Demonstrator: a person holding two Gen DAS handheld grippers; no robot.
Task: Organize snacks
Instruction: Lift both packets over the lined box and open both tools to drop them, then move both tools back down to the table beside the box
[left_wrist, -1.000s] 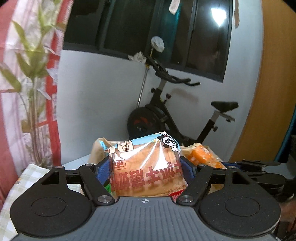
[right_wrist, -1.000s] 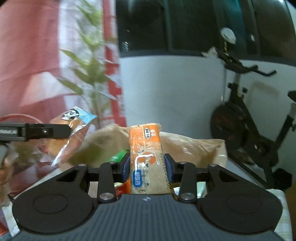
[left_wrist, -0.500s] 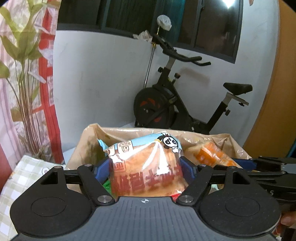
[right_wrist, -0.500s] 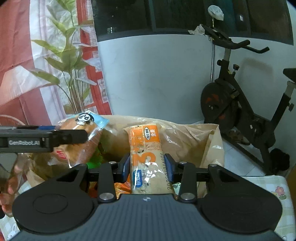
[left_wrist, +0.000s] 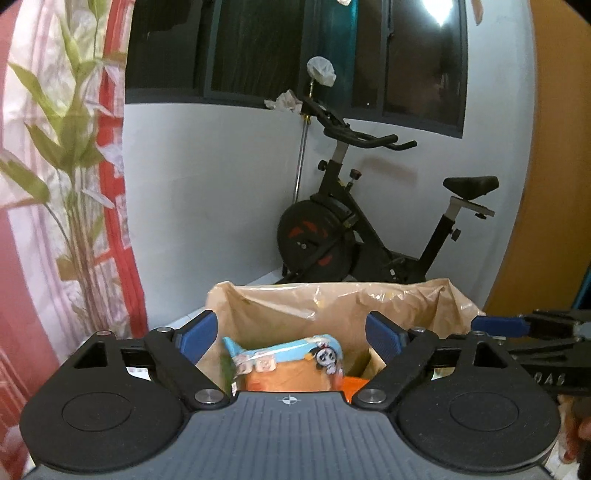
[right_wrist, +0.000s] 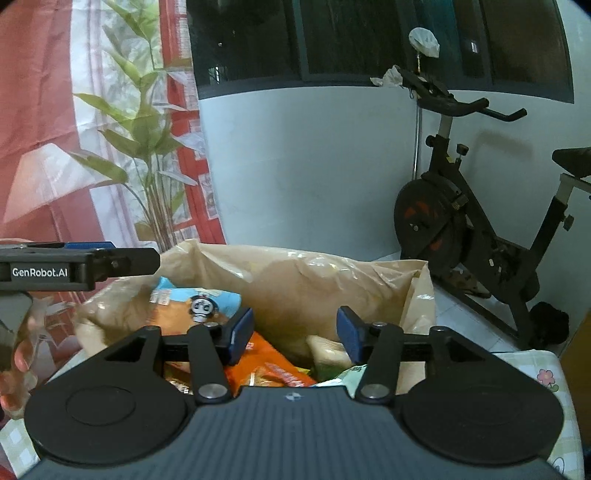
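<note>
The tan plastic bag (left_wrist: 332, 306) lining the snack bin stands loosely; its soft rim could be snagged by either tool as it pulls away, tipping the snacks out. The blue-topped clear bread packet with a panda face (left_wrist: 291, 365) lies high on the pile and may slide off, since nothing pins it.

The left hand-held gripper (left_wrist: 291, 334) is spread wide and opening, its blue pads clear of the packet lying just below them, at six o'clock of the bag's mouth. The right hand-held gripper (right_wrist: 293, 328) is parted and opening, gripping nothing; orange snack wrappers (right_wrist: 273, 365) lie beneath it, the bread packet at its ten o'clock.
</note>
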